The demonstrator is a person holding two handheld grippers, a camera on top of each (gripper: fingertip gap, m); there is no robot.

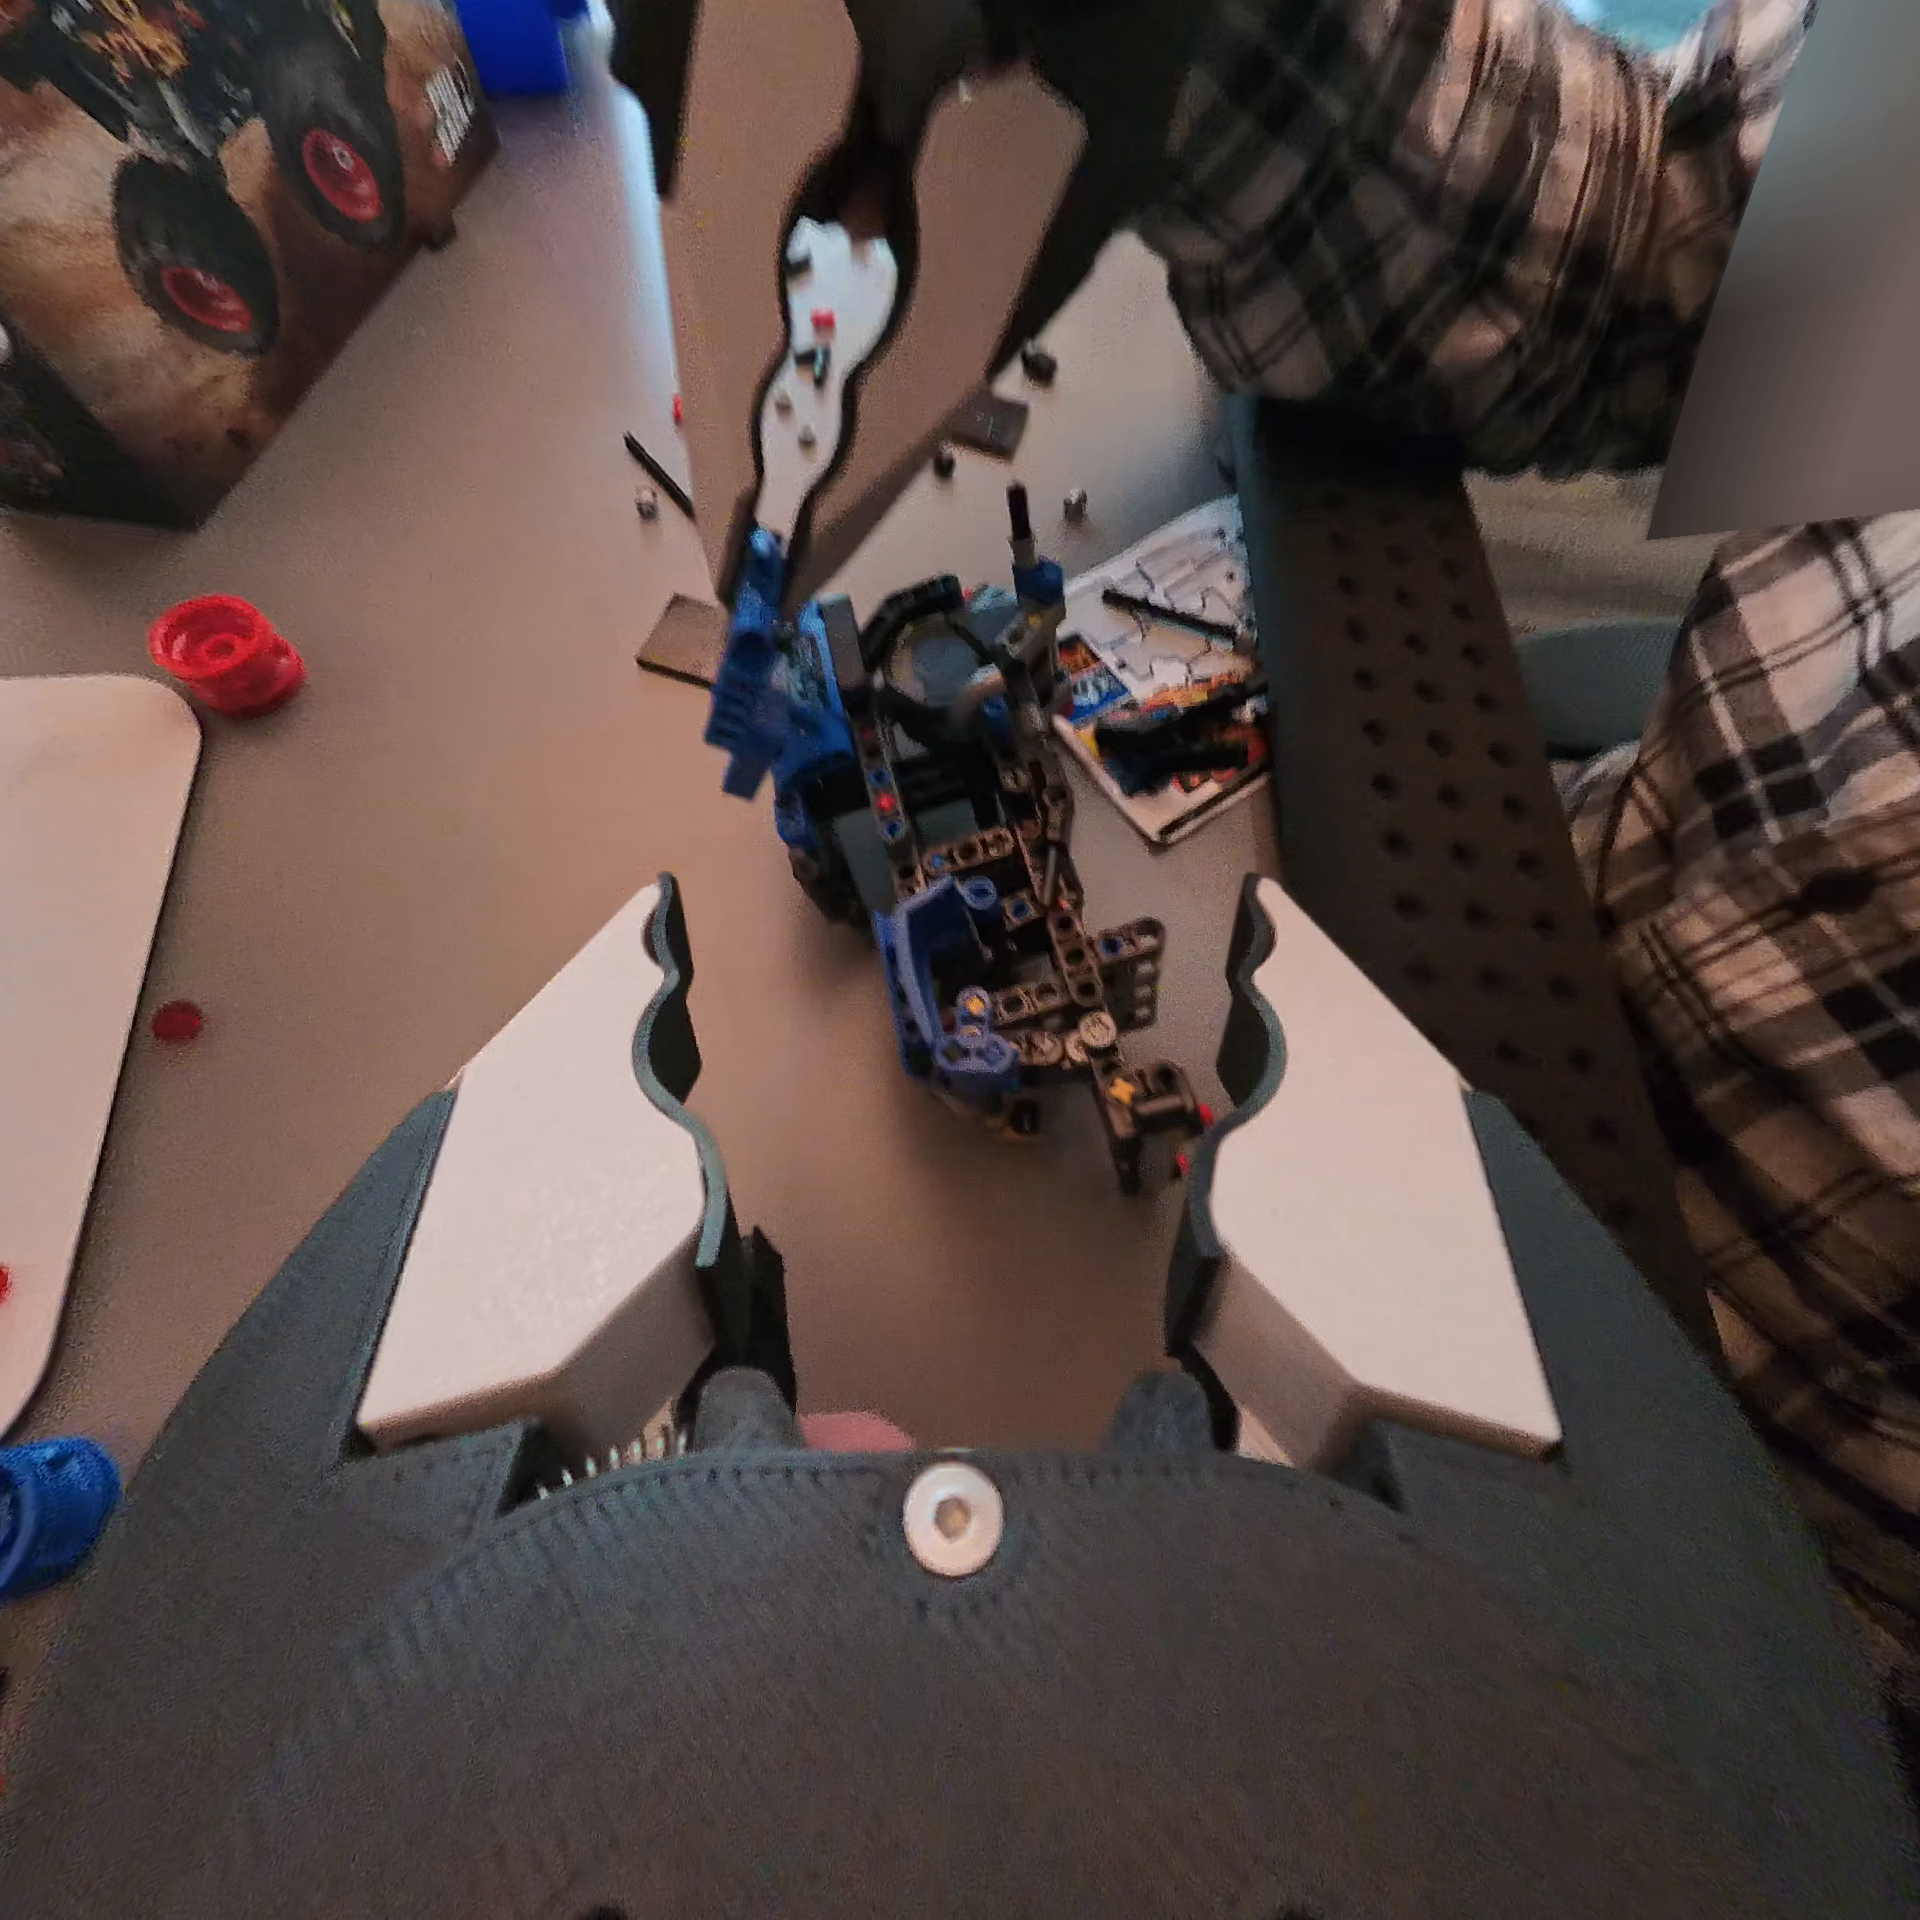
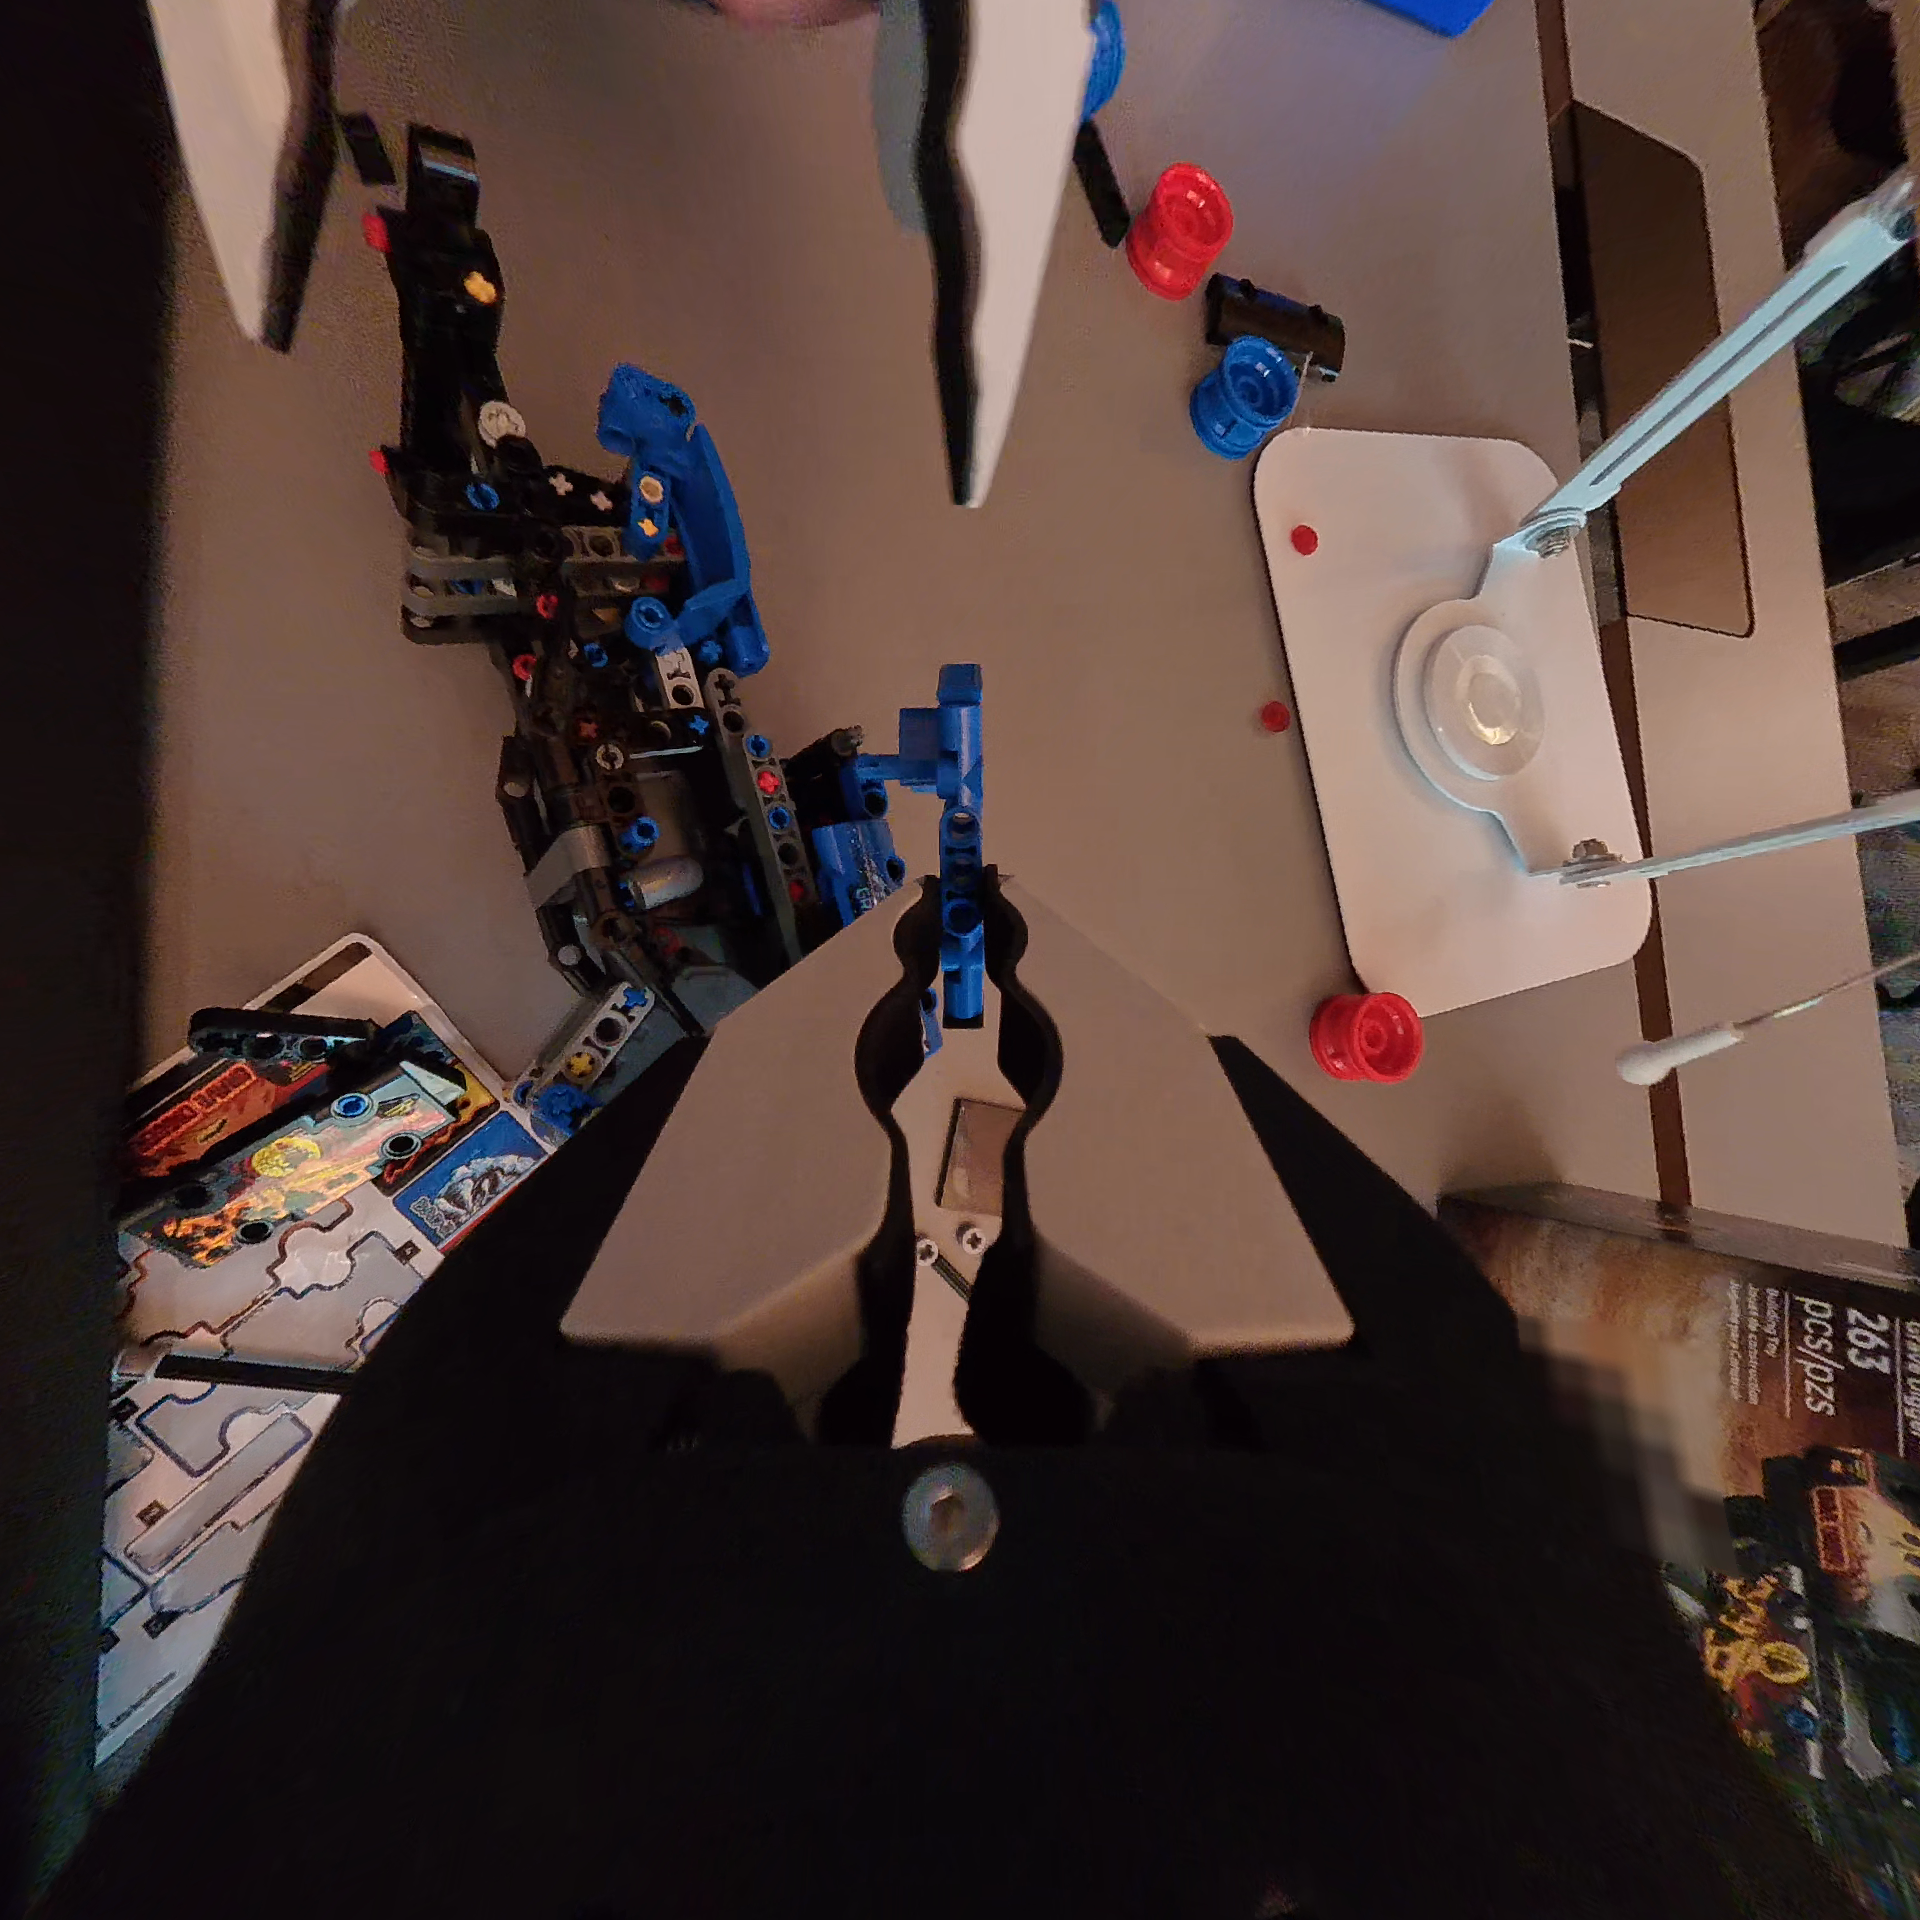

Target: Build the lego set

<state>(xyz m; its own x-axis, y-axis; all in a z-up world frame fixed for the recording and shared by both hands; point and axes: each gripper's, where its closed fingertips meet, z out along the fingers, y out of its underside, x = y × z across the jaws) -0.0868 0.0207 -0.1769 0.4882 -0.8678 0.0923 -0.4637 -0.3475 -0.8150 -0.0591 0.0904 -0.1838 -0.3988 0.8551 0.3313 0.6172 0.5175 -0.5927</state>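
1. Blue and black beams already form a long half-built chassis (image 2: 623,665) lying on the grey table (image 2: 1091,582), at about ten o'clock from the right gripper's tips in the right wrist view; a curved blue panel (image 2: 686,499) is mounted at its far end.
2. Right gripper (image 2: 961,914) has its jaws clamped on a blue beam piece (image 2: 958,831), which juts toward twelve o'clock, its side arm reaching the chassis edge; whether it is seated yet I cannot tell.
3. Left gripper (image 1: 956,1049) hovers with its jaws wide apart and nothing between them, the chassis lying ahead of it toward twelve o'clock.
4. Wheels look undone: two red hubs (image 2: 1179,229) (image 2: 1364,1035) and a blue hub (image 2: 1242,397) sit loose, at one to three o'clock of the chassis.
5. Sticker sheet (image 2: 312,1195) at seven o'clock seems only partly used, and small pins lie scattered.
6. Judging by these leftovers and the box (image 1: 197,229) picture, the build seems roughly midway, with bodywork, axles and tyres remaining.
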